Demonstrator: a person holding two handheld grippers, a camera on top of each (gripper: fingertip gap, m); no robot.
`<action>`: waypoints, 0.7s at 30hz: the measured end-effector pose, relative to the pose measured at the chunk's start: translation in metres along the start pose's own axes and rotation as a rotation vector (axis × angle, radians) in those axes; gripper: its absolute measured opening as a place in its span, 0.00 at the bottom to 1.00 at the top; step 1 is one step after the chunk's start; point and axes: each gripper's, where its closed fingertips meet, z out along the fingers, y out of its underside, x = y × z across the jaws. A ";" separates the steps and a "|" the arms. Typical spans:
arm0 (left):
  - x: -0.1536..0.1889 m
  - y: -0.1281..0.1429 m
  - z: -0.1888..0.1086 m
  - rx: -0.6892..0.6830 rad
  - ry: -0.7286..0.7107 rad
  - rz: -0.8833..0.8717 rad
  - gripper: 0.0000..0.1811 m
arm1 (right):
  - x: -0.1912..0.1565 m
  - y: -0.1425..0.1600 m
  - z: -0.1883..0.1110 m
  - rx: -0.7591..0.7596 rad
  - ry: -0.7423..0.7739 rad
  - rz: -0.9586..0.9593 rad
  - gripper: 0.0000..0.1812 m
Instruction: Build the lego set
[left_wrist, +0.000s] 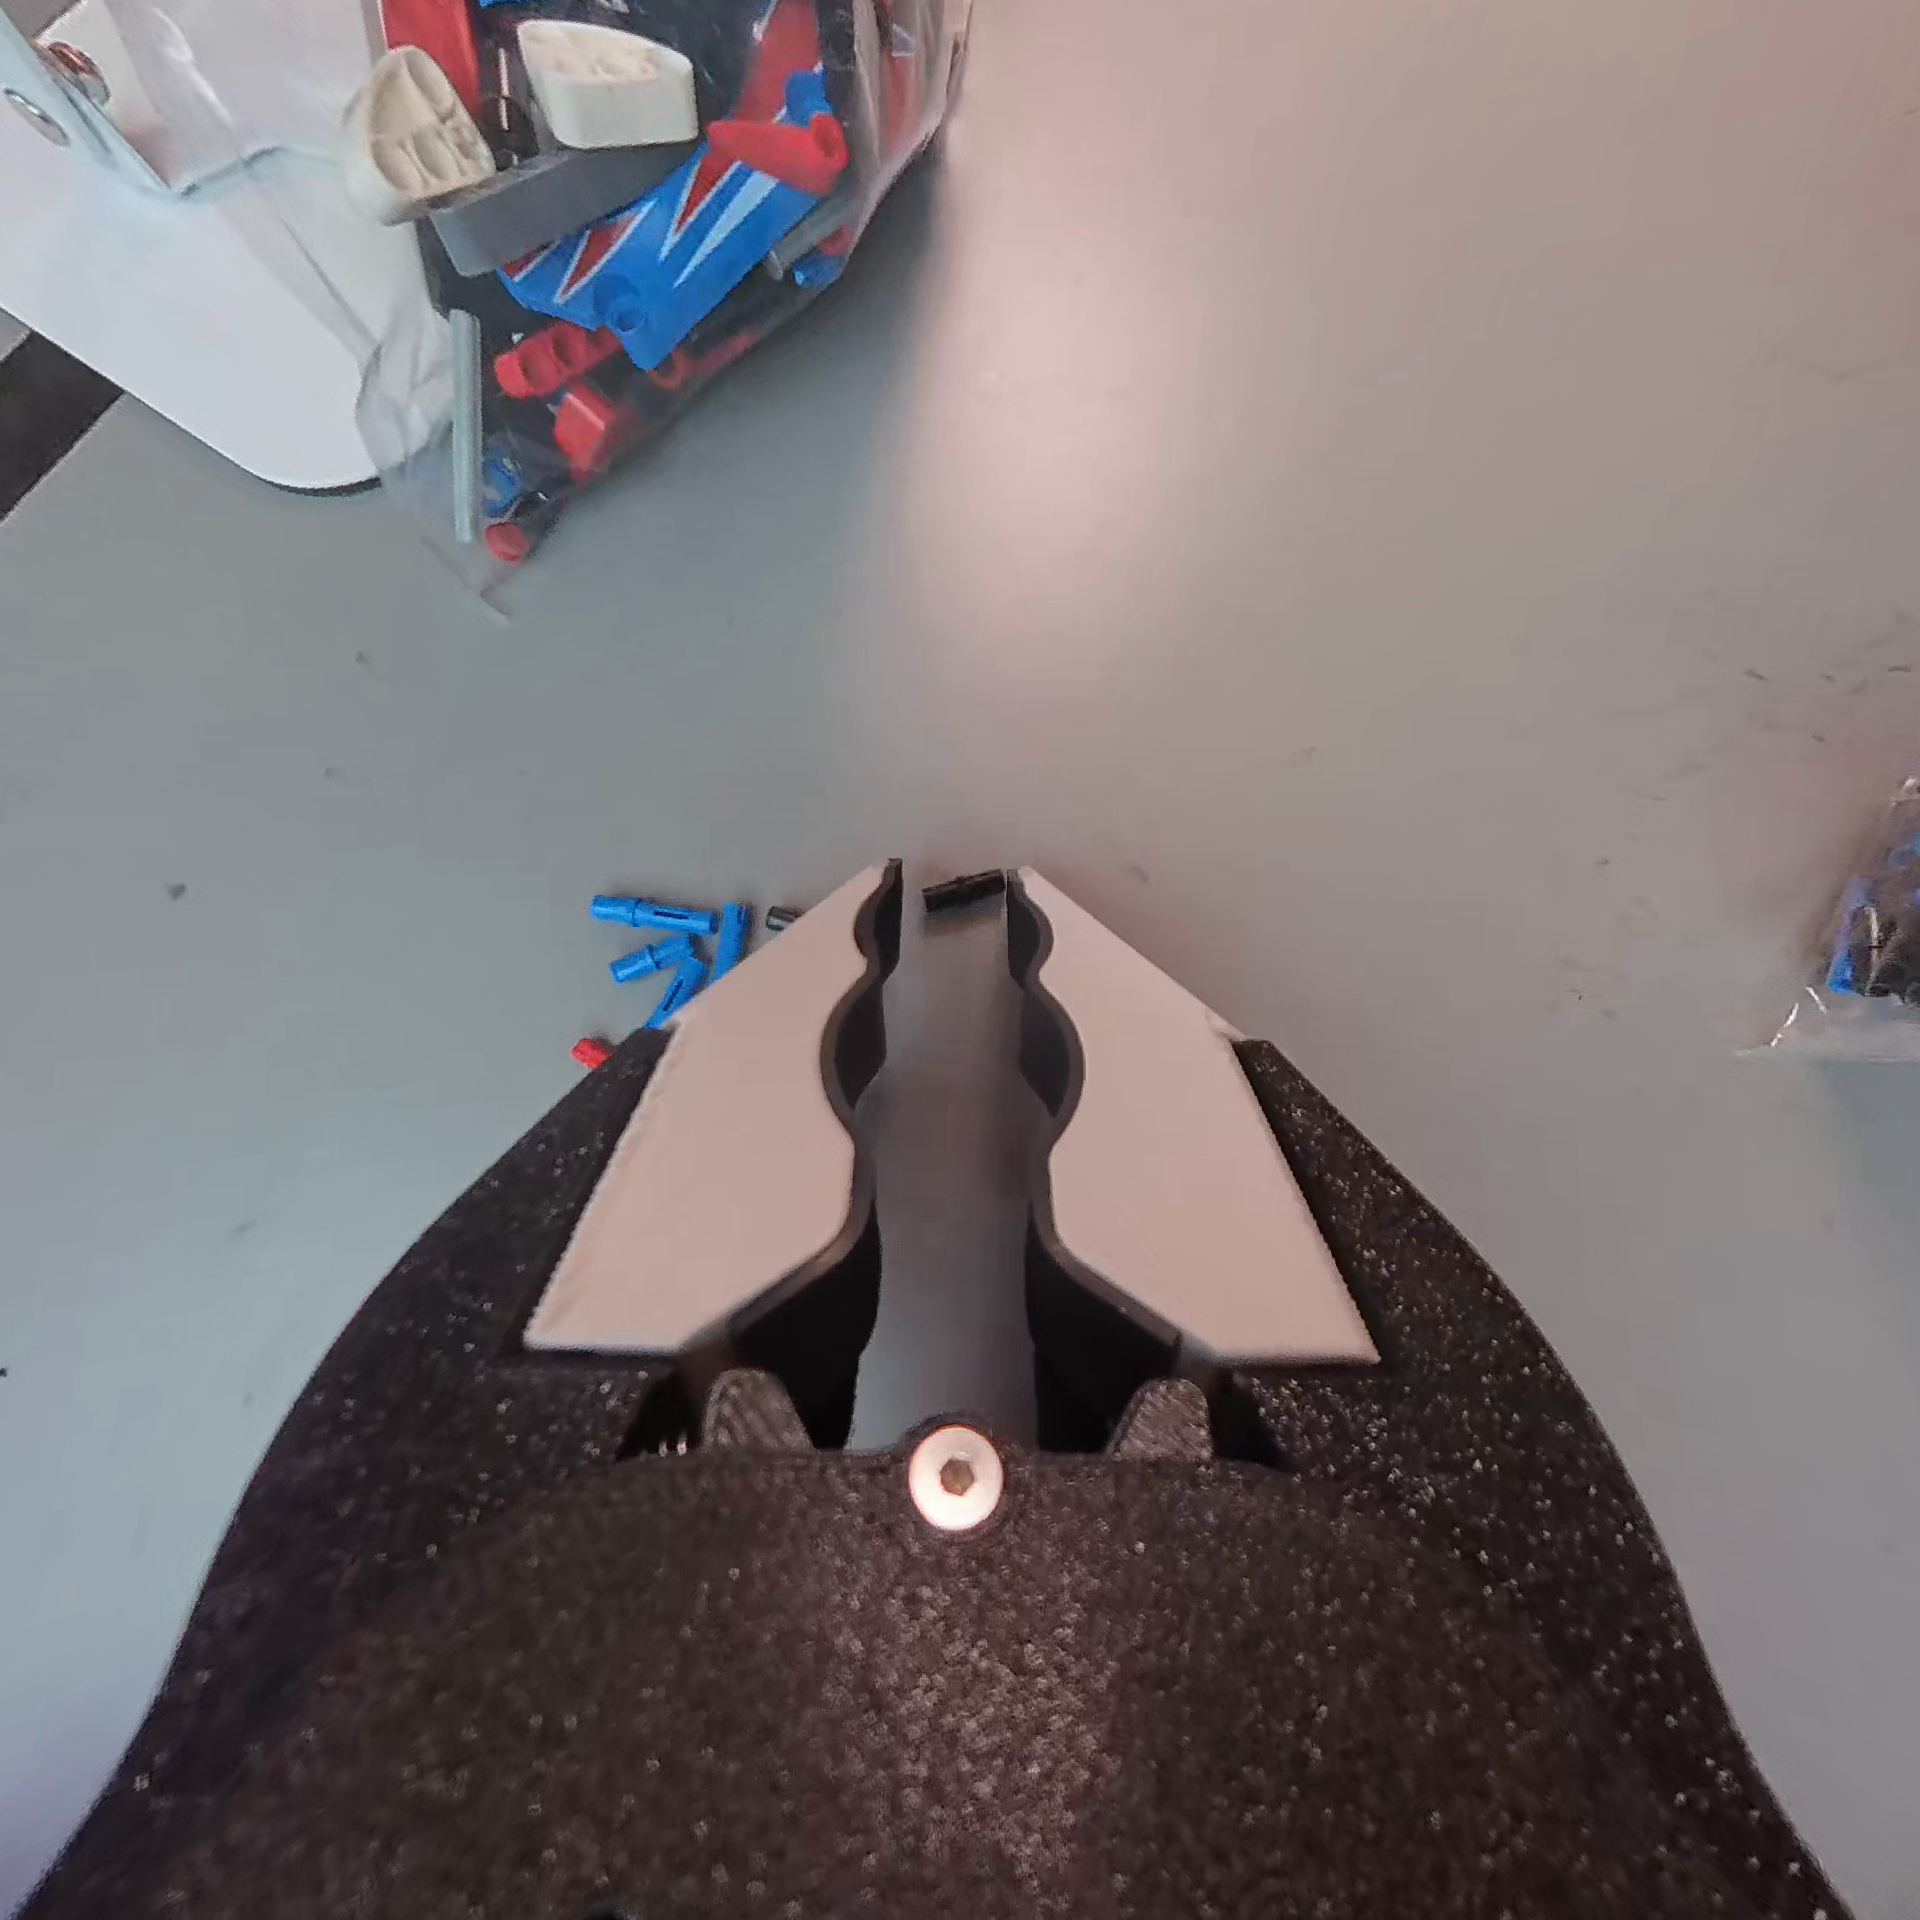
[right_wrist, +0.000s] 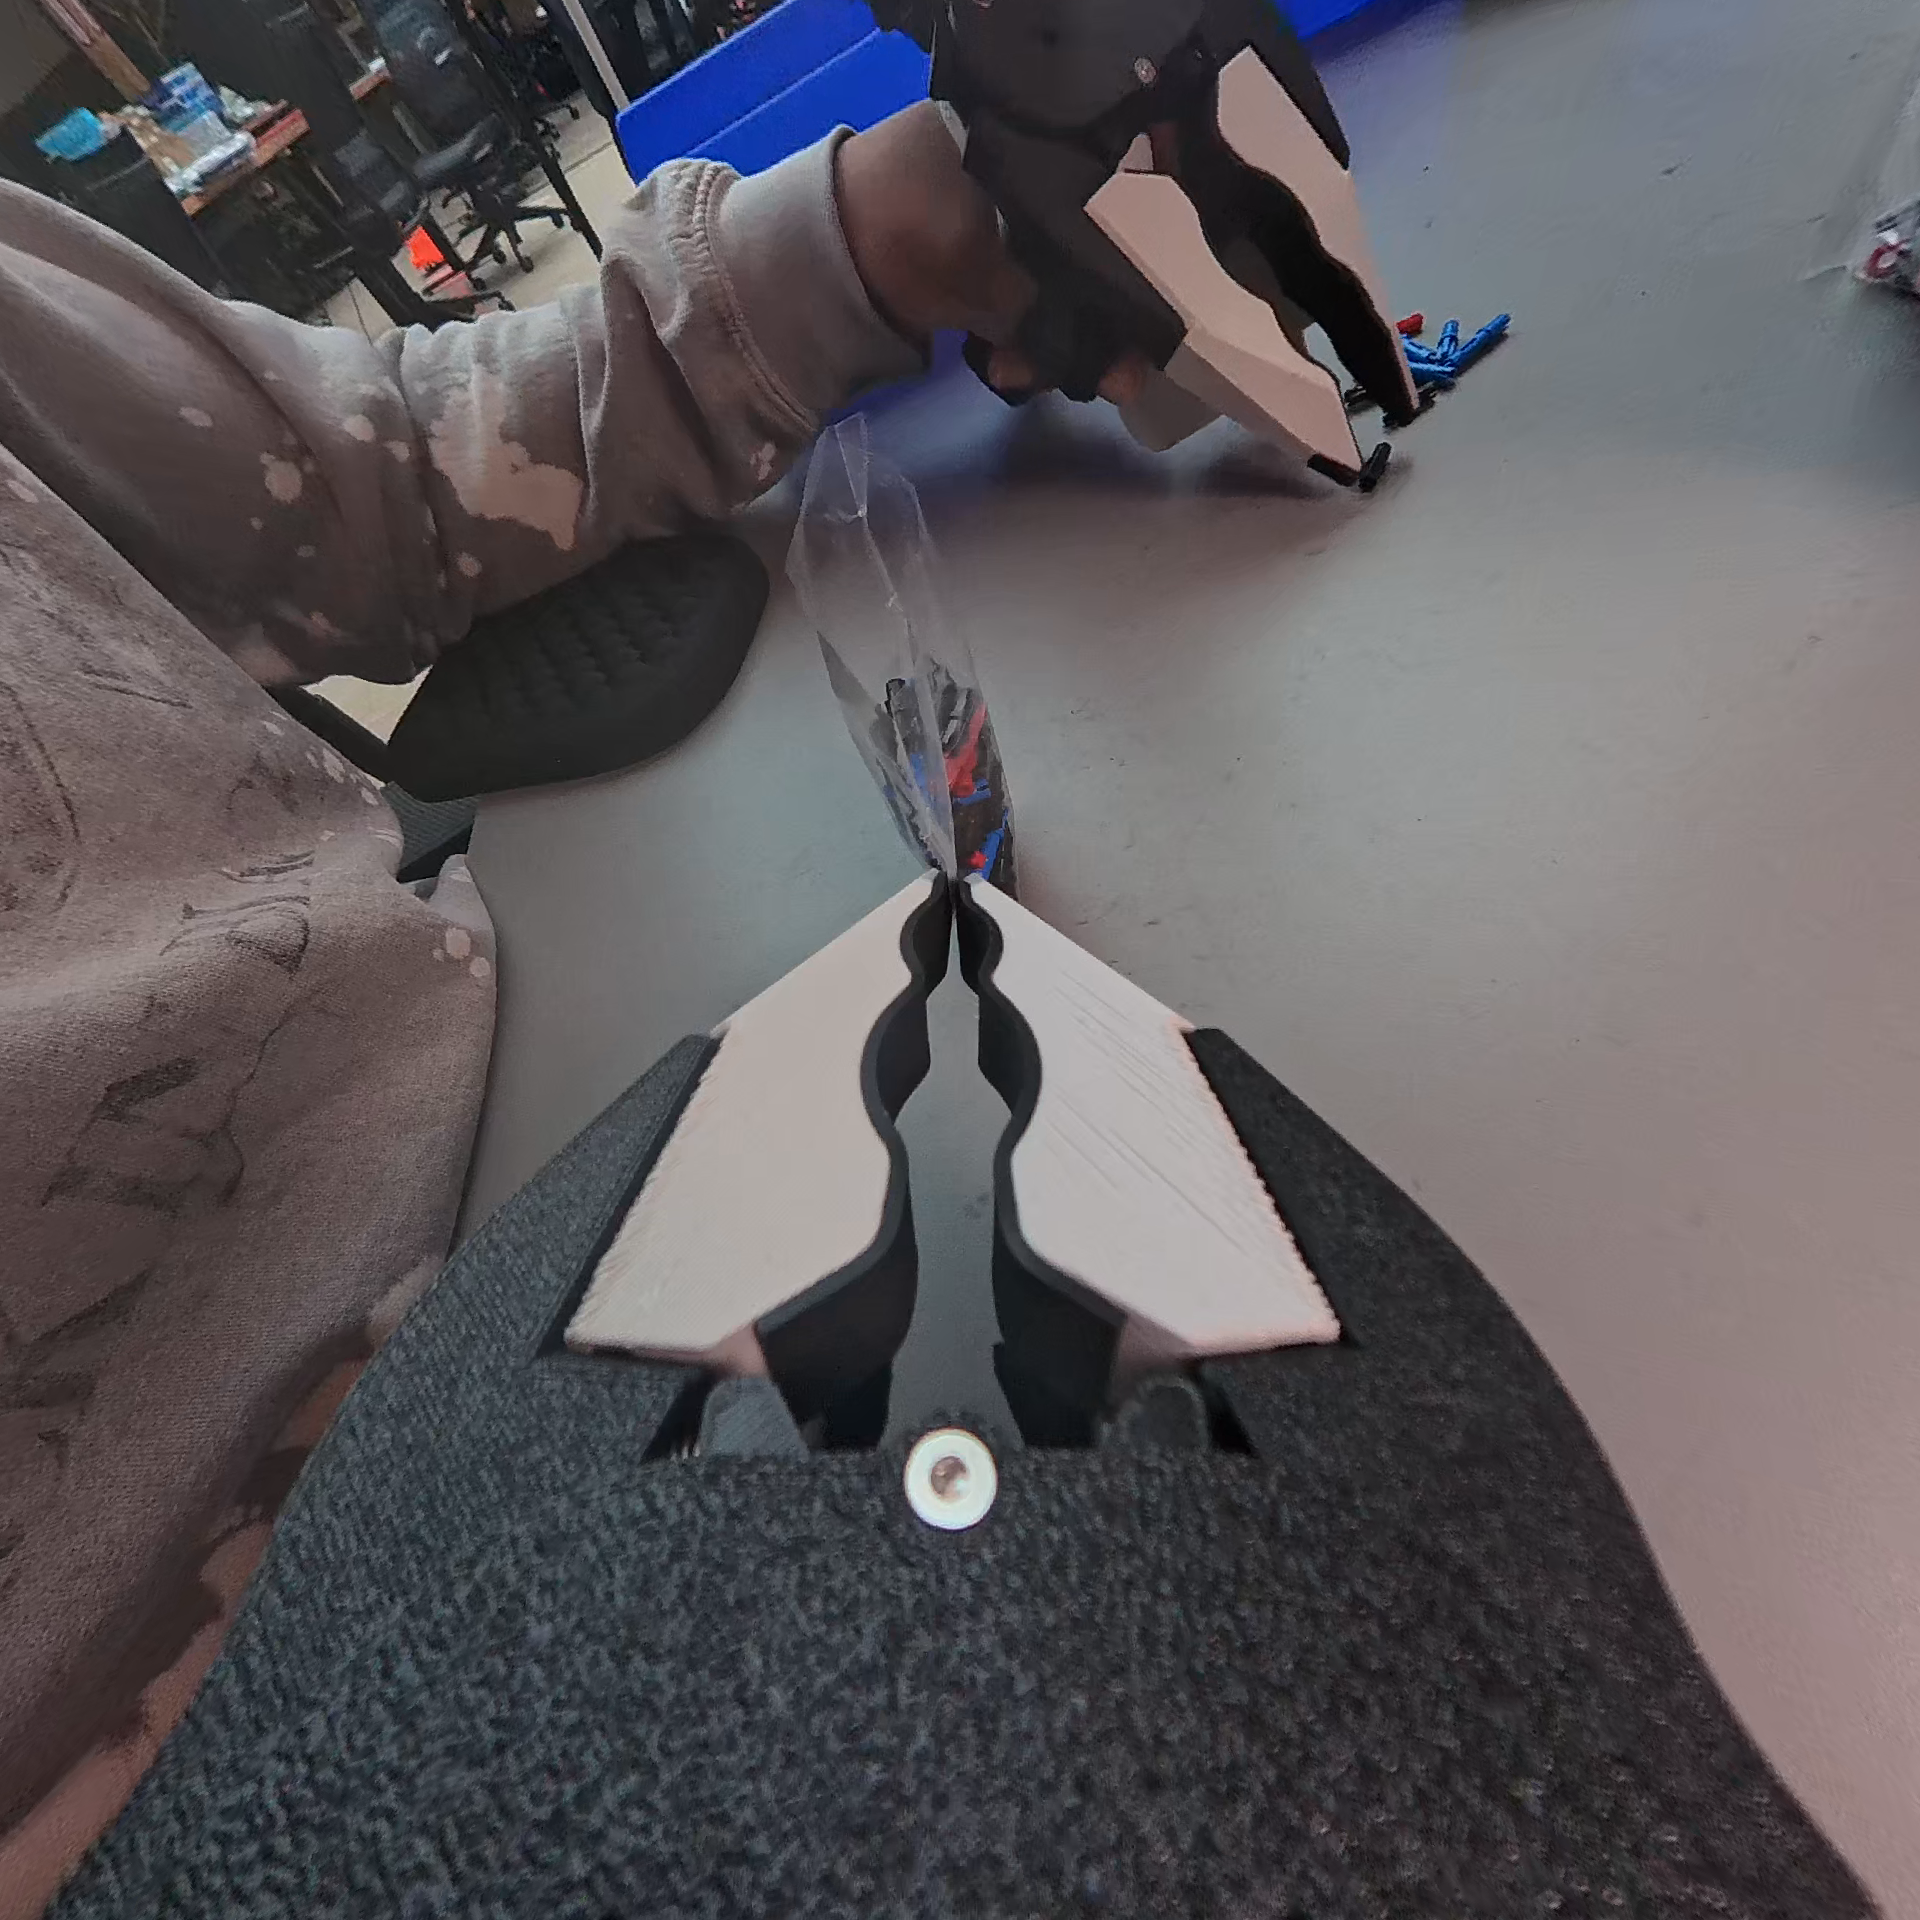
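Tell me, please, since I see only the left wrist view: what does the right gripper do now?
Observer: The right gripper is shut on the edge of a small clear bag.
Operator: What is inside that bag?
Observer: Small blue, red and black pieces.
Operator: Are my left fingertips near the table?
Observer: From the side, the left gripper appears to reach the table, with a black pin at its tips.

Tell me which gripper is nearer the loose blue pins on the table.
Left. The left gripper is open at the table right beside the blue pins, while the right gripper is far off, shut on the small parts bag.
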 end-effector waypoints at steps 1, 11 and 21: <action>0.001 0.003 0.003 -0.026 0.008 0.003 0.11 | 0.000 0.000 0.000 0.001 0.000 0.000 0.00; 0.018 0.009 -0.004 -0.035 0.071 -0.009 0.09 | 0.000 0.000 -0.001 0.003 -0.003 0.001 0.00; 0.128 -0.075 -0.079 0.309 0.454 0.065 0.09 | 0.002 -0.001 0.000 0.003 0.008 0.003 0.00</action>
